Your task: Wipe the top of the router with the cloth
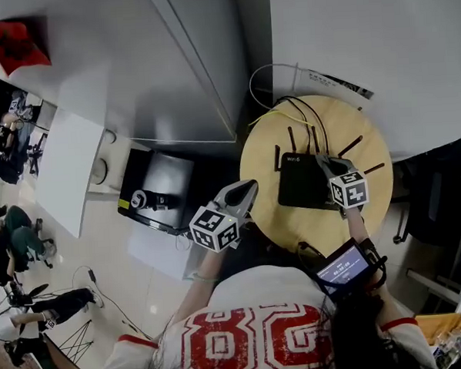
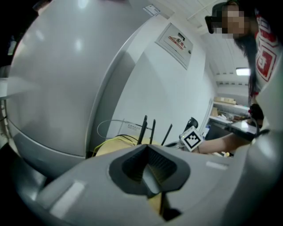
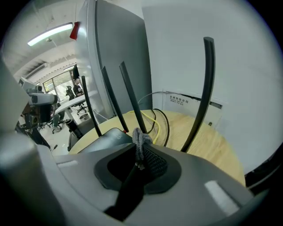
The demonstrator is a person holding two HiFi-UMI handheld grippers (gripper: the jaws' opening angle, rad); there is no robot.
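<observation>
Right gripper pinches cloth over router, antennas upright toward wall; left gripper closed

The top of the flat black router is open from above, but thin black antennas are stood up along its back and sides. Its right edge is taken up by the right gripper, with a grey knitted cloth pinched in it. Behind it, yellow and black cables are looped on the round wooden table, close to a white wall. Bare wood is left free in front.
</observation>
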